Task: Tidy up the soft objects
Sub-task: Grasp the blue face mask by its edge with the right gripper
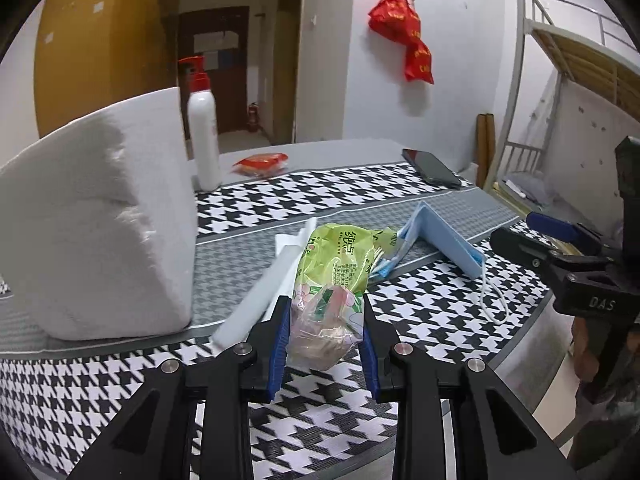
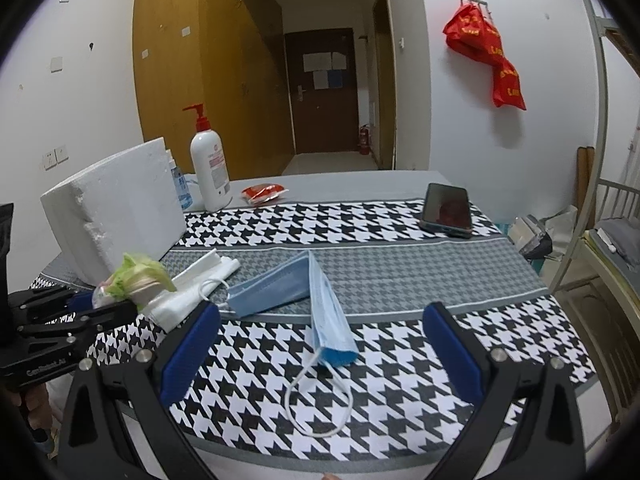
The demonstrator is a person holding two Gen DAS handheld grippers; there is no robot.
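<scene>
Nearest the lens of the left wrist view, the left gripper (image 1: 325, 320) has its blue pads pressed in on the crumpled end of a green plastic tissue pack (image 1: 334, 264), which bulges between them. Its far end seems to sit over a folded white tissue (image 1: 260, 284) on the houndstooth tablecloth (image 1: 420, 320), though whether it rests there or is lifted clear I cannot tell.

Going left to right across the table: a white foam block (image 1: 100, 220) stands at the far left, just beside the tissue; then the pinched pack; then a stack of blue face masks (image 2: 316, 292), bent into a tent shape with one ear loop trailing toward the near edge. The right gripper (image 2: 320, 344) hangs over that mask with its jaws spread wide and nothing between them (the mask lies between the fingers from this angle but untouched).

Judging from this, the step in hand is moving the pack. It is thin film, so a firm pinch well into the bunched end should stop it sliding out, and lifting straight up first would keep it from dragging the tissue or the mask loops along.
</scene>
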